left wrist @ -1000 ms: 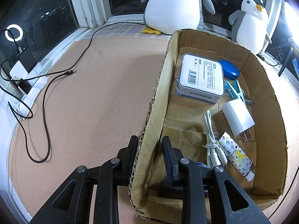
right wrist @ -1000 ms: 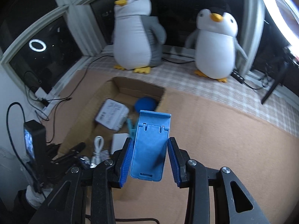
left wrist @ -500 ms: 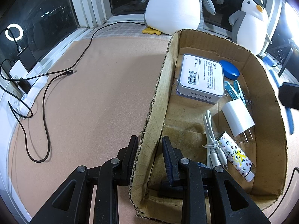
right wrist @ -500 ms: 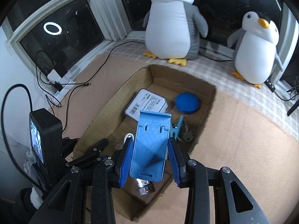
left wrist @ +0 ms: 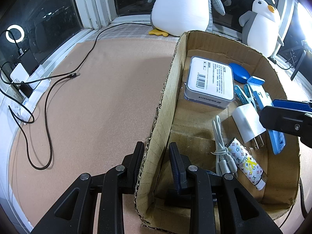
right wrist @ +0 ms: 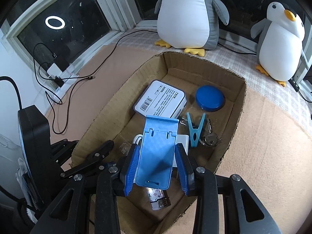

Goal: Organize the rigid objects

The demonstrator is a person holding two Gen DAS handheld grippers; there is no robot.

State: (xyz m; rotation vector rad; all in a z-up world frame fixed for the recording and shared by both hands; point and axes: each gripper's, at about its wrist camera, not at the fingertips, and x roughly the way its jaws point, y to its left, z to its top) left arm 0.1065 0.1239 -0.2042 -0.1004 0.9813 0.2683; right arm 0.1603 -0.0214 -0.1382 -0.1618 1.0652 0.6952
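Note:
A cardboard box (left wrist: 165, 105) (right wrist: 237, 117) holds a white barcode case (left wrist: 210, 81), a blue round lid (right wrist: 210, 97), a teal peg (right wrist: 196, 128), keys (right wrist: 209, 138), a white charger (left wrist: 247, 120), a white cable (left wrist: 222, 150) and a patterned tube (left wrist: 245, 161). My right gripper (right wrist: 157, 150) is shut on a blue phone stand (right wrist: 158, 152) (left wrist: 261, 95), held low inside the box over the charger. My left gripper (left wrist: 156, 156) straddles the box's left wall, open, with the wall near its outer finger.
Two plush penguins (right wrist: 187, 13) (right wrist: 278, 44) stand on the ledge behind the box. A black cable (left wrist: 48, 101) loops over the brown mat on the left, running to a power strip (left wrist: 21, 81) by the window.
My right gripper has carried the blue stand forward and down into the box, and it now shows in the left wrist view. The left gripper has not moved.

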